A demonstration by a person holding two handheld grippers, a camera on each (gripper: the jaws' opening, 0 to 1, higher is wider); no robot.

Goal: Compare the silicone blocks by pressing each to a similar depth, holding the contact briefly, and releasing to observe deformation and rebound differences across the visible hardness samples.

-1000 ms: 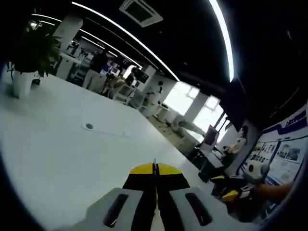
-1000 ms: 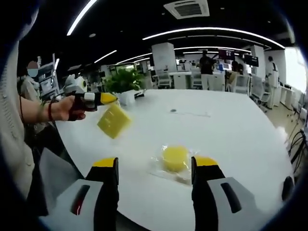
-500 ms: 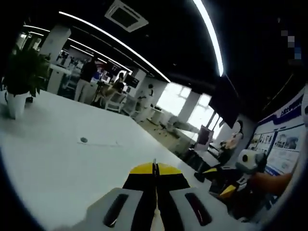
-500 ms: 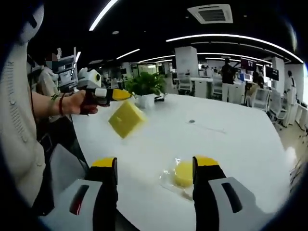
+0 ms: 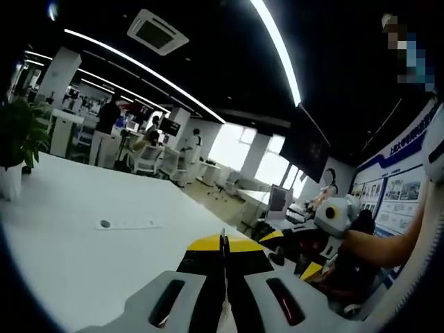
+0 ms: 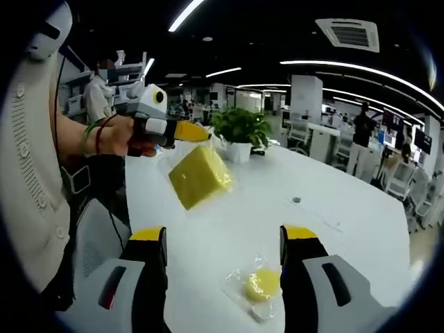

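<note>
Left tool: in the left gripper view its (image 5: 223,243) two yellow-tipped jaws stand pressed together with only a thin seam between them; in the right gripper view the same tool (image 6: 198,135) comes in from the left, raised above the bench, held by a hand (image 6: 125,137) with bands at the wrist.
Left tool's load: a yellow square silicone block (image 6: 200,176) hangs from its jaw tips by one top corner, tilted, clear of the bench surface.
Right tool: its (image 6: 223,243) jaws are wide apart, with nothing between them, held above the near part of the bench.
Round sample: a yellow round silicone piece in a clear wrapper (image 6: 260,286) lies flat on the bench, seen between the right tool's jaws and nearer the right-hand one, not touched by either.
Bench: white and broad (image 6: 333,208), with a small round insert (image 5: 105,224) in its top.
Potted plant: green leaves in a white pot (image 6: 240,132) at the far side of the bench, behind the hanging block.
Surroundings: an open office with strip ceiling lights (image 5: 276,48) and people standing at desks beyond.
</note>
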